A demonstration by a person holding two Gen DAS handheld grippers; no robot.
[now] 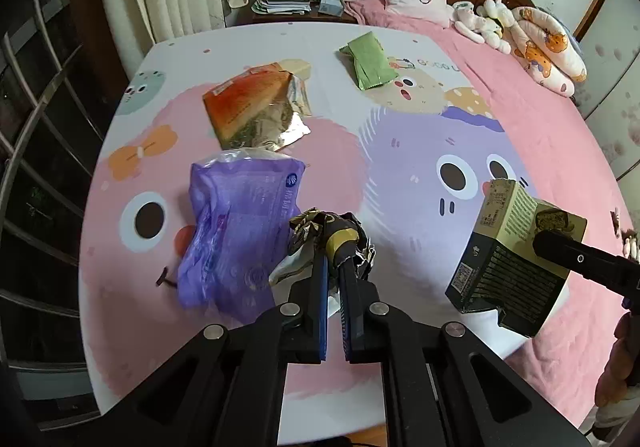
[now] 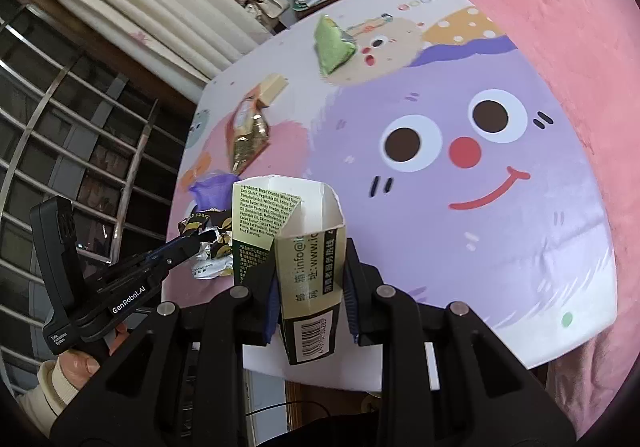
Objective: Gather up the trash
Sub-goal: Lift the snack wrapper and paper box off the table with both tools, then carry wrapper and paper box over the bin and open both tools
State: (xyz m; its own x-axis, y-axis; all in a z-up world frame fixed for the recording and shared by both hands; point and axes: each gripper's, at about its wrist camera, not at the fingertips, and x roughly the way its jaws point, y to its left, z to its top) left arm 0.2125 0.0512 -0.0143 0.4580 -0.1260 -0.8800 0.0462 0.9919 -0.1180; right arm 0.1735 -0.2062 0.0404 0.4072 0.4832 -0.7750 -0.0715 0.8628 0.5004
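Trash is already in both claws: the left claw [image 1: 340, 247] is pressed together on a crumpled dark wrapper [image 1: 320, 225], the right claw [image 2: 308, 287] pinches an open paper carton [image 2: 296, 231], both above the cartoon-printed table [image 1: 400, 151]; I would keep both grips firm and move slowly, because the foil can slip; purple bag [image 1: 236, 223], orange packet [image 1: 252, 103] and green packet [image 1: 370, 61] wait on the table
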